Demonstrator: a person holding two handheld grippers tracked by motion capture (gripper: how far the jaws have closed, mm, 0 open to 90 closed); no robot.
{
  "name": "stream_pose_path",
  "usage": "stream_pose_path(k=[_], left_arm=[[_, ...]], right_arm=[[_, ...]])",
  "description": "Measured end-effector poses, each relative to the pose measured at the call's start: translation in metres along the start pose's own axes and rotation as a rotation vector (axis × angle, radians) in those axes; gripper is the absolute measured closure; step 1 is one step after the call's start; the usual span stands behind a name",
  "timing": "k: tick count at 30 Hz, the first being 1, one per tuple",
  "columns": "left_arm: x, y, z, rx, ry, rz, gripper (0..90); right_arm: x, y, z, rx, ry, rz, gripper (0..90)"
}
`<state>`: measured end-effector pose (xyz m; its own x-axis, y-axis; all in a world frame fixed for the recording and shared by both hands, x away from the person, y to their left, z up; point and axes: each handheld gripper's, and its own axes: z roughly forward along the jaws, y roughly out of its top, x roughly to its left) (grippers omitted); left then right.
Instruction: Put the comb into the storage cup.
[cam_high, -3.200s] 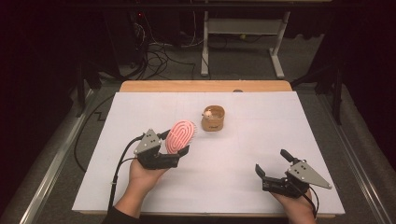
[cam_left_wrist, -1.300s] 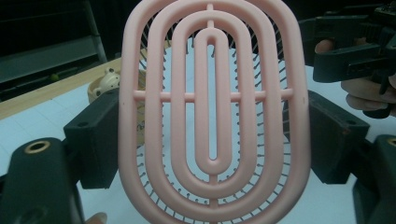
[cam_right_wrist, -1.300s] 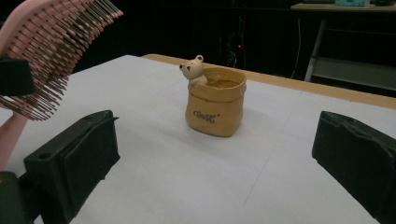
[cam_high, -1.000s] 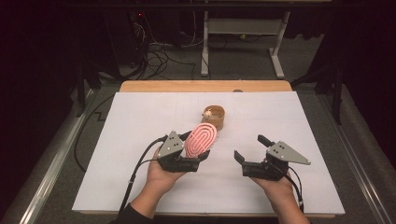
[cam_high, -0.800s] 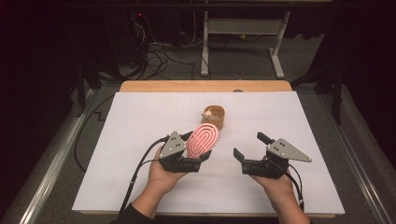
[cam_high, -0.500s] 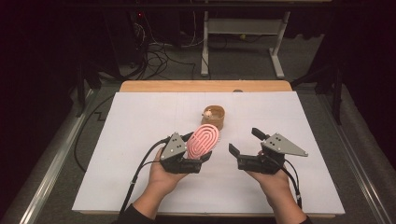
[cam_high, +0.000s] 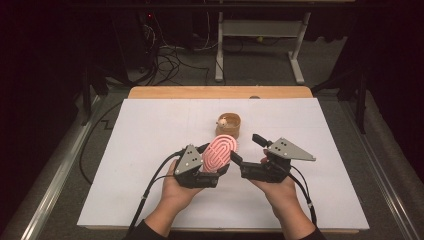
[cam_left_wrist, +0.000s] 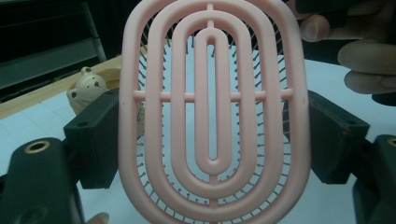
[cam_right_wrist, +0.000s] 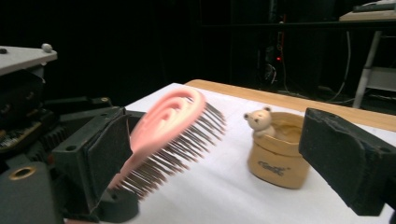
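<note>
The left gripper (cam_high: 212, 167) clamps a pink brush (cam_high: 219, 153) by its edges, holding it tilted above the white bench (cam_high: 150, 130), bristles facing away toward a tan cup (cam_high: 228, 125) just behind. The right gripper (cam_high: 245, 155) sits just beside the brush, fingers spread and empty. For what looks like a handover, I'd bring those fingers squarely across the frame, clear of the bristles, before the left lets go.

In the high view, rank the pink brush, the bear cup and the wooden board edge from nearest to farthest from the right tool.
1. Pink brush: just left of the right tool, held in the left tool.
2. Bear cup: a little beyond, up and left on the white sheet.
3. Wooden board edge: at the table's far side.
</note>
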<state>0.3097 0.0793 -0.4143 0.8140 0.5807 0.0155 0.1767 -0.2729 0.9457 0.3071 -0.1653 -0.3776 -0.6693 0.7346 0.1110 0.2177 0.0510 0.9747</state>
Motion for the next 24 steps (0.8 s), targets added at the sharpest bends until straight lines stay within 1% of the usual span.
stream_pose_path(k=[3, 7, 8, 11, 12, 14, 15, 18, 20, 22, 24], left_arm=[[-0.003, 0.0, 0.001, -0.001, -0.001, 0.006, 18.2], [-0.004, 0.0, 0.002, 0.001, 0.0, 0.01, 18.2], [-0.005, 0.0, 0.002, -0.002, -0.001, 0.009, 18.2], [-0.005, 0.001, 0.0, -0.011, -0.002, 0.007, 18.2], [-0.004, 0.001, 0.0, -0.012, 0.0, 0.007, 18.2], [-0.003, 0.001, -0.001, -0.011, 0.006, 0.008, 18.2], [-0.003, 0.001, -0.001, -0.008, 0.009, 0.01, 18.2], [-0.003, 0.0, -0.001, -0.009, 0.012, 0.012, 18.2], [-0.003, 0.001, -0.001, -0.013, 0.016, 0.013, 18.2], [-0.004, 0.001, -0.002, -0.019, 0.019, 0.018, 18.2], [-0.004, 0.001, -0.002, -0.021, 0.019, 0.017, 18.2]], right_arm=[[0.004, 0.001, 0.005, 0.001, 0.019, 0.018, 14.4], [0.006, 0.001, 0.01, 0.007, 0.025, 0.045, 16.0], [0.006, 0.0, 0.014, 0.014, 0.035, 0.075, 16.5], [0.007, -0.001, 0.017, 0.02, 0.039, 0.08, 17.3], [0.007, -0.002, 0.02, 0.032, 0.051, 0.09, 18.2], [0.008, -0.003, 0.021, 0.038, 0.049, 0.093, 18.6], [0.007, -0.004, 0.023, 0.042, 0.055, 0.101, 22.1], [0.008, -0.005, 0.025, 0.052, 0.066, 0.107, 25.8], [0.008, -0.006, 0.025, 0.056, 0.073, 0.113, 26.8], [0.01, -0.006, 0.027, 0.062, 0.09, 0.121, 29.4], [0.01, -0.007, 0.027, 0.065, 0.091, 0.12, 30.1]])
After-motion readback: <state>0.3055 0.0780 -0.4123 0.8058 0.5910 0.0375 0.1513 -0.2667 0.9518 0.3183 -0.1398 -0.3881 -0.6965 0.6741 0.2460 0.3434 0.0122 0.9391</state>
